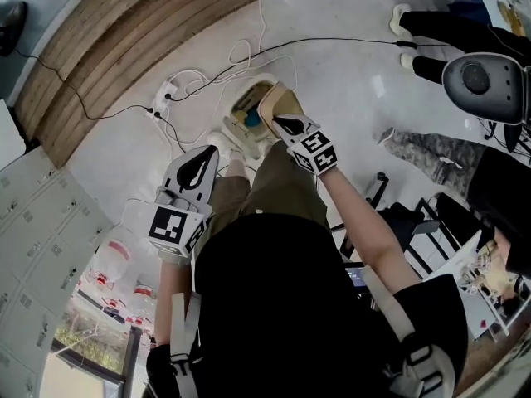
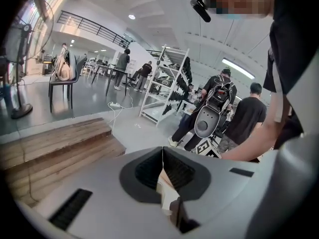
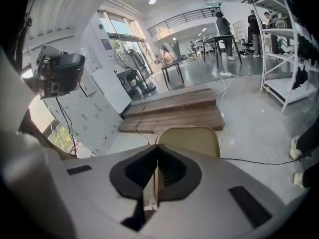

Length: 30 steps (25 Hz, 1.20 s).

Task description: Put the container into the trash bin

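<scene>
Right gripper (image 1: 280, 124) grips the beige container (image 1: 278, 102) by its rim, above the open trash bin (image 1: 239, 143) on the floor; left gripper (image 1: 206, 157) jaws are closed together, empty.

Wooden platform (image 1: 124, 48) near grey lockers (image 1: 33, 239); white power strip (image 1: 163, 104) on the floor (image 1: 332, 7).

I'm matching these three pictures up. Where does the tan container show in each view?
Head view: the container, upper middle, gripped by the right gripper.
Left gripper view: not in it.
Right gripper view: centre, just beyond the jaws.
Shared landmark: the wooden platform, upper left, lower left and mid-frame in that order.
</scene>
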Tool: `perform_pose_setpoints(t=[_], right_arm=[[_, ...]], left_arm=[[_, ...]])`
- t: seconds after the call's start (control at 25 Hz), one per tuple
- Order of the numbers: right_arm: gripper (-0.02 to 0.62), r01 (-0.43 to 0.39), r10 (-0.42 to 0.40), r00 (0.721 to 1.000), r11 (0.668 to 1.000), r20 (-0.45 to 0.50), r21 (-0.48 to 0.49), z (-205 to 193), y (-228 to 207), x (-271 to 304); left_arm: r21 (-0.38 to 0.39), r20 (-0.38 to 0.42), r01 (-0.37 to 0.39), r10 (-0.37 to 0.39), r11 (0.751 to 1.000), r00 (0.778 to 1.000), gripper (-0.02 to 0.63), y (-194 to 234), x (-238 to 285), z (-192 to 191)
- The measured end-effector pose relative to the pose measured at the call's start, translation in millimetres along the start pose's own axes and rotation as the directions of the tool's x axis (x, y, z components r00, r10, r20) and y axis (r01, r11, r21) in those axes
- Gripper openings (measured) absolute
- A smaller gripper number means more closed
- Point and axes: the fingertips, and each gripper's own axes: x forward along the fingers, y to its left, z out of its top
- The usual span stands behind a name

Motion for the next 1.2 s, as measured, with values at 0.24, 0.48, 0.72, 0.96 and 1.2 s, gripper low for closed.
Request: perform_pose_setpoints(t=[0.24, 0.48, 0.72, 0.96, 1.2], right_arm=[[0.018, -0.048, 0.046, 0.996, 0.999, -0.082, -0.018, -27.0, -14.1, 32.7], [0.018, -0.075, 0.071, 0.987, 0.997, -0.148, -0.023, -46.4, -21.3, 57.6], [0.018, -0.095, 0.085, 0.972, 0.995, -0.217, -0.036, -69.4, -32.3, 82.9], [0.018, -0.096, 0.083, 0.959, 0.995, -0.270, -0.034, -85.2, -54.6, 106.9], [0.018, -0.120, 0.098, 0.941, 0.992, -0.323, -0.049, -100.2, -65.5, 136.0]], left_arm=[[-0.027, -0.004, -0.056, 0.056, 0.998, 0.998, 0.009, 4.4, 2.4, -11.7], [-0.063, -0.009, -0.103, 0.102, 0.993, 0.995, 0.009, 8.4, -5.7, -23.4], [-0.094, -0.020, -0.135, 0.133, 0.986, 0.991, 0.009, 12.7, -7.4, -36.5], [-0.134, -0.050, -0.182, 0.177, 0.974, 0.983, 0.011, 21.3, -4.5, -49.1], [-0.169, -0.084, -0.209, 0.198, 0.963, 0.977, 0.011, 32.7, 1.2, -68.9]])
